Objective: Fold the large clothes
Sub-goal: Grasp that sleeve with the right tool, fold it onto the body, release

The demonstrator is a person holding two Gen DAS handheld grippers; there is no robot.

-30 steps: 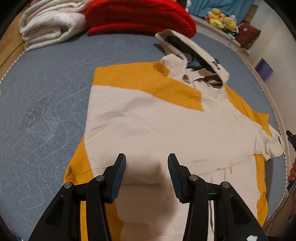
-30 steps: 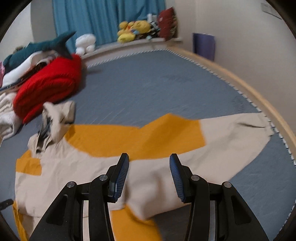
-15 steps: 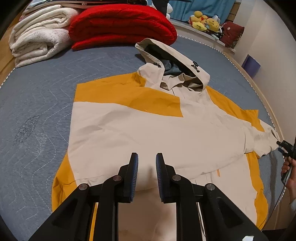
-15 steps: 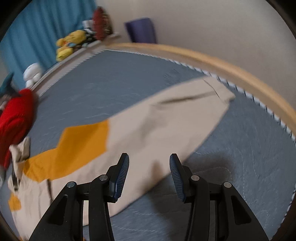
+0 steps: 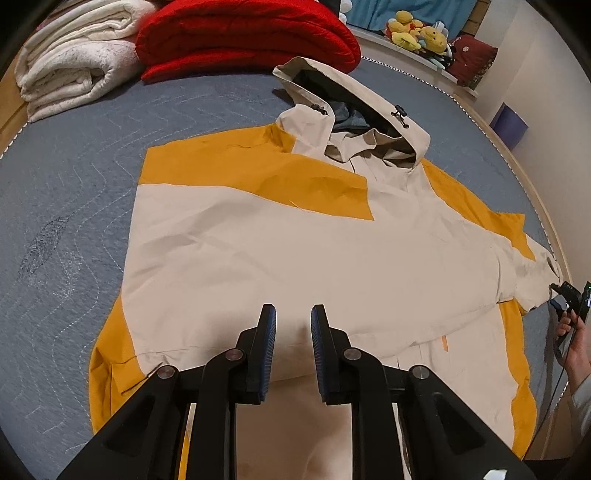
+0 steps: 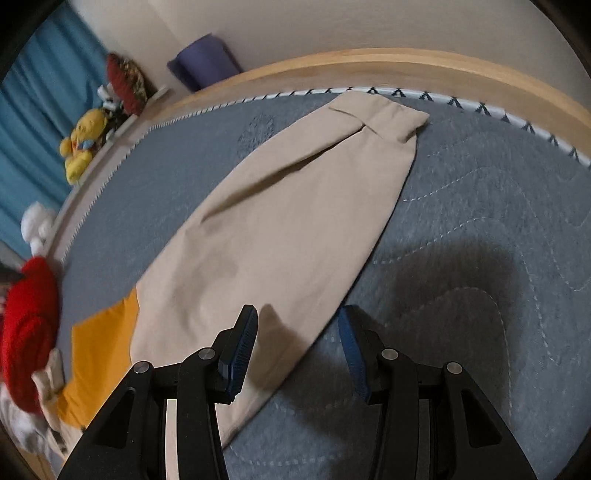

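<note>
A big cream-and-orange hooded jacket (image 5: 280,236) lies spread flat on the grey quilted bed (image 5: 74,192), hood (image 5: 354,110) toward twelve o'clock near a folded red blanket (image 5: 243,33) and a rolled white blanket (image 5: 70,62). One sleeve appears folded across the body, its cuff ending at about three o'clock in the left wrist view.

The left tool (image 5: 292,325) hangs over the jacket's lower middle, its blue-padded jaws drawn in to a narrow gap with nothing pinched between them; the cloth under them lies flat.

Over at the three o'clock edge of that view, the person's right hand (image 5: 574,339) grips the handle of the other tool, just beside the cuff.

From the right wrist view, the right tool (image 6: 298,332) points down at the outstretched cream sleeve (image 6: 280,229), which runs from seven o'clock up to a cuff at one o'clock, close to the bed's wooden rim (image 6: 406,62). Its jaws stand moderately wide and empty, the sleeve's lower edge passing beneath the gap. Stuffed toys (image 6: 79,147) sit along the ledge at ten o'clock, before a blue curtain (image 6: 33,122).
</note>
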